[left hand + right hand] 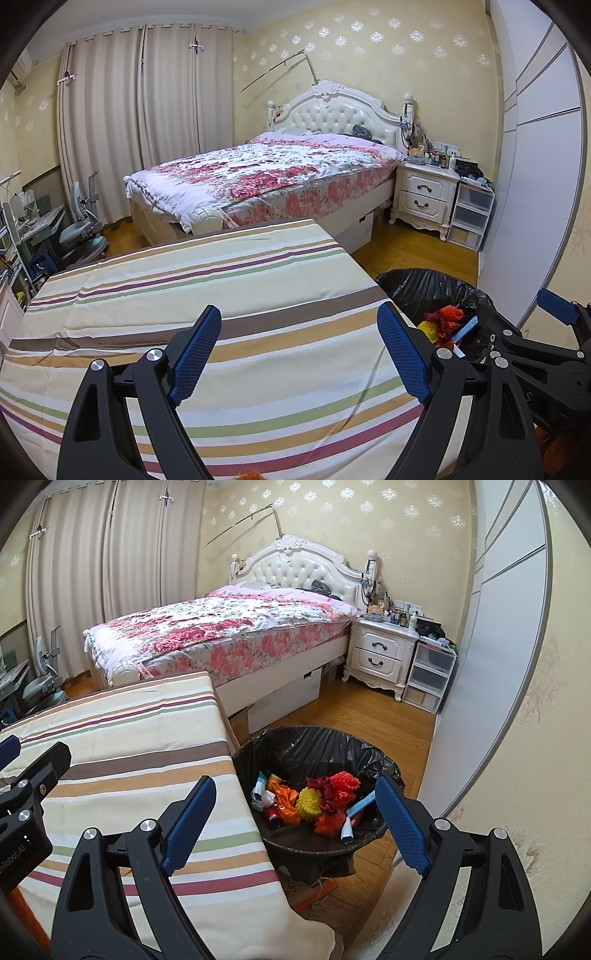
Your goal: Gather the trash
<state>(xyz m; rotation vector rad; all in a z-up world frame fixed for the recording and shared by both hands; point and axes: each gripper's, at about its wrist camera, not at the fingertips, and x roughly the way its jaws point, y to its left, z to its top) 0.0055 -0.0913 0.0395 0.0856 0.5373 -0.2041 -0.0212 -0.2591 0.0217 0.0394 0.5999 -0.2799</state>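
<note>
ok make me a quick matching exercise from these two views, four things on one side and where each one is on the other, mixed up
Things:
1. yellow pom-pom
2. striped cloth
3. nightstand
4. right gripper

Places:
A. beside the bed's headboard
B. spread over the table top
C. inside the black-lined trash bin
D. open and empty, pointing toward the bin

Pairs: 1-C, 2-B, 3-A, 4-D
</note>
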